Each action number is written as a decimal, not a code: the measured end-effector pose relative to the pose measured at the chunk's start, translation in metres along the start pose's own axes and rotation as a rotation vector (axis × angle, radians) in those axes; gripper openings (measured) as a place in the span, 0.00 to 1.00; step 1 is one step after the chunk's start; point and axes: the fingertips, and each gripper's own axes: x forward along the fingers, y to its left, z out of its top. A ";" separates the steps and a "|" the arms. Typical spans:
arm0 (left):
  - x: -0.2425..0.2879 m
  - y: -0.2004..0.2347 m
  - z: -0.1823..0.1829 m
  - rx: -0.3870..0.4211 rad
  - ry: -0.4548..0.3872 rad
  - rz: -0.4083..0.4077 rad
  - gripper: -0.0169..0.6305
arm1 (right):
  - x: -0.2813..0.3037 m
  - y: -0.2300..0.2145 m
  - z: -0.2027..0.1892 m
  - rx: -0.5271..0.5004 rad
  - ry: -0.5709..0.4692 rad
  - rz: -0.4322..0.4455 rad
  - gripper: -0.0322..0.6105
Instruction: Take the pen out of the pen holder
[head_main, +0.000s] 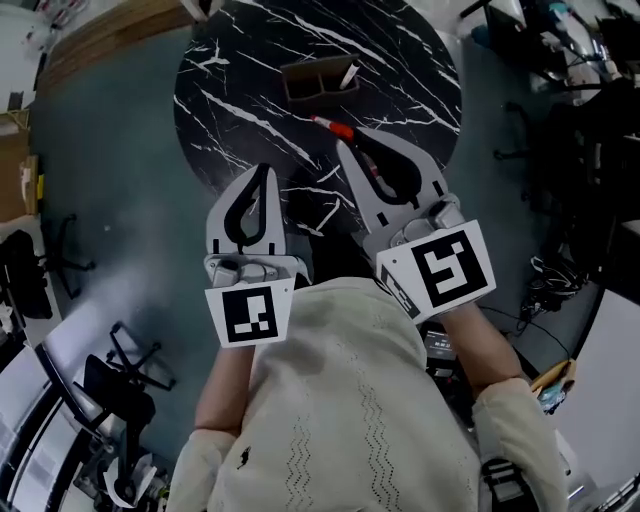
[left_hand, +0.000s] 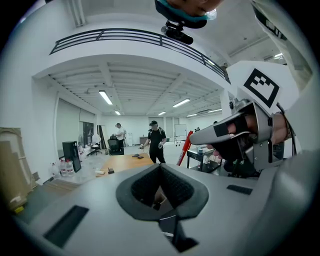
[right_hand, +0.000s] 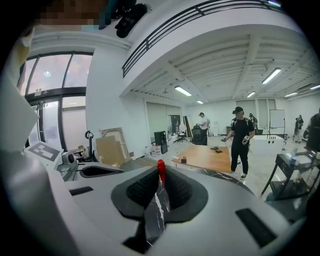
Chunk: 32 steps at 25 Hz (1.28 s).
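Observation:
A brown pen holder (head_main: 318, 82) with two compartments stands on the far part of the round black marble table (head_main: 240, 100); something white (head_main: 348, 75) leans in its right compartment. My right gripper (head_main: 351, 139) is held over the table's near side, shut on a red pen (head_main: 334, 127) whose red end sticks out past the fingertips. The right gripper view shows that red end (right_hand: 160, 167) rising between the closed jaws of the right gripper (right_hand: 160, 181). From the left gripper view the pen (left_hand: 184, 148) shows slanting below the right gripper. My left gripper (head_main: 262, 172) (left_hand: 160, 169) is shut and holds nothing.
Black office chairs (head_main: 125, 375) stand on the grey floor to the left. A wooden table (right_hand: 212, 157) and two standing people (right_hand: 240, 140) are farther off in the room. Desks with cables (head_main: 570, 60) crowd the right side.

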 end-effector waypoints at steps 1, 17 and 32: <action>-0.004 -0.003 0.001 -0.002 -0.002 -0.003 0.04 | -0.004 0.002 -0.002 0.005 0.000 -0.001 0.13; -0.025 0.003 0.013 0.002 -0.030 0.016 0.04 | -0.015 0.020 -0.006 0.069 -0.011 -0.031 0.13; -0.013 0.020 0.014 -0.010 -0.024 0.044 0.04 | 0.007 0.018 -0.013 0.093 0.027 -0.030 0.13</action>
